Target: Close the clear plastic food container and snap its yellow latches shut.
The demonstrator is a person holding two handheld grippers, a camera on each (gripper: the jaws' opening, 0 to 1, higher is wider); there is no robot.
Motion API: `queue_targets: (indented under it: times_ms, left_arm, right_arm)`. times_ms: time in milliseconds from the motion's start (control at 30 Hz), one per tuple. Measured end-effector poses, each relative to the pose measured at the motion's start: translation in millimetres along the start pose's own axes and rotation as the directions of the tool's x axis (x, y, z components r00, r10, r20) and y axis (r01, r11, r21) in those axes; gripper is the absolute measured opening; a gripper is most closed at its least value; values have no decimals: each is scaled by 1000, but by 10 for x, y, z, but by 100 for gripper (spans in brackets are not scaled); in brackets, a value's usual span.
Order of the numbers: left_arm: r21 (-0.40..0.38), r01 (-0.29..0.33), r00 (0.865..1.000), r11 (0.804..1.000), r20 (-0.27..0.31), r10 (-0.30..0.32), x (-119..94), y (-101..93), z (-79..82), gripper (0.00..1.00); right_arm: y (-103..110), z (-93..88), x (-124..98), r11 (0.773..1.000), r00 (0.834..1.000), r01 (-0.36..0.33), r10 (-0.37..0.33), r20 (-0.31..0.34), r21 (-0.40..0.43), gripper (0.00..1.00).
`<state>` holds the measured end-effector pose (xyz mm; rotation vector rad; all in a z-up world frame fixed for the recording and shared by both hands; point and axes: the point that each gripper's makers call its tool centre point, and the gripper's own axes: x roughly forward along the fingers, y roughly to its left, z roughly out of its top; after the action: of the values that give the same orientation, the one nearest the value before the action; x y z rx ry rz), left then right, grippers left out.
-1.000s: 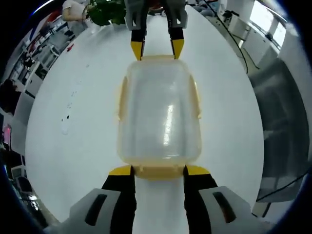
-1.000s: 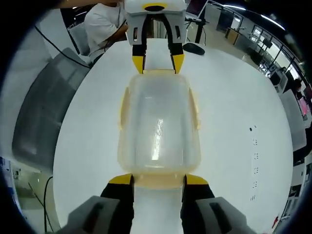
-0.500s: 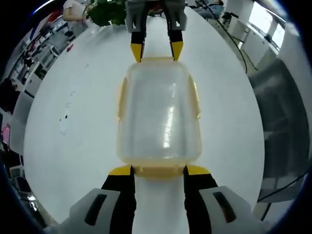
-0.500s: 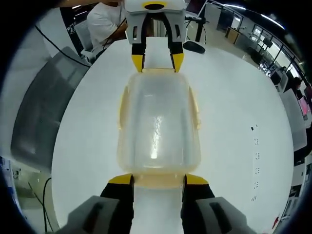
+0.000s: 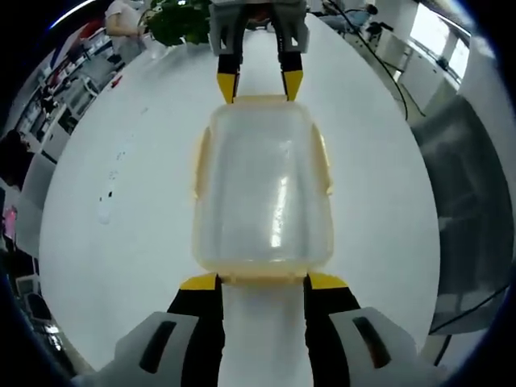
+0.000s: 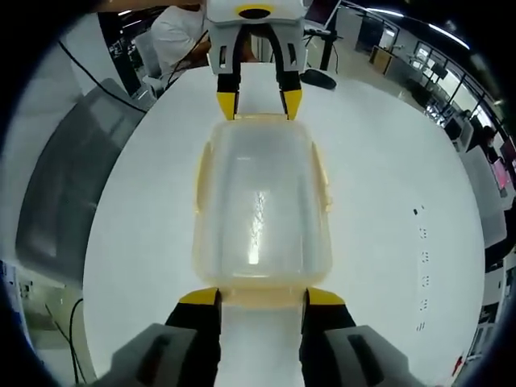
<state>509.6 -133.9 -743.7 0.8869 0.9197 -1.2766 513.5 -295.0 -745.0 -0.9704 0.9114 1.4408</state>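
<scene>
Left tongs (image 5: 261, 282): grey moulded shells low down, each with a dark oval slot, black arms rising to bright yellow tips. Right tongs (image 6: 260, 297): same build, grey shells, black arms, yellow tips, and a yellow oval mark on the pale head opposite.

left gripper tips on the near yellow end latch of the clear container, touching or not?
Touching. In the left gripper view, the left gripper has both yellow tips butted against the yellow end latch of the clear plastic food container, no gap visible.
</scene>
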Motion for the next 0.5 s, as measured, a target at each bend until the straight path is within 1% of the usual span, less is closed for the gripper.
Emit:
queue_targets:
  times_ms: [167, 267, 367, 433, 500]
  left_arm:
    - [11, 0, 1000, 1000, 4, 0, -1, -7, -1, 37]
    - [48, -17, 1000, 999, 4, 16, -14, -1, -23, 37]
    - [70, -26, 1000, 997, 1, 26, -17, 6, -38, 38]
    - [70, -24, 1000, 997, -4, 24, -13, 0, -59, 42]
    - [64, -29, 1000, 998, 6, 29, -26, 7, -64, 48]
  right_arm:
    - [2, -8, 10, 1000, 1000, 4, -4, 3, 5, 37]
    - [3, -7, 11, 1000, 1000, 7, -7, 12, 3, 38]
    - [-1, -38, 17, 1000, 1000, 16, -16, 3, 5, 38]
    - [18, -58, 21, 1000, 1000, 12, -12, -3, 8, 38]
    - [36, -79, 18, 1000, 1000, 15, -15, -3, 11, 42]
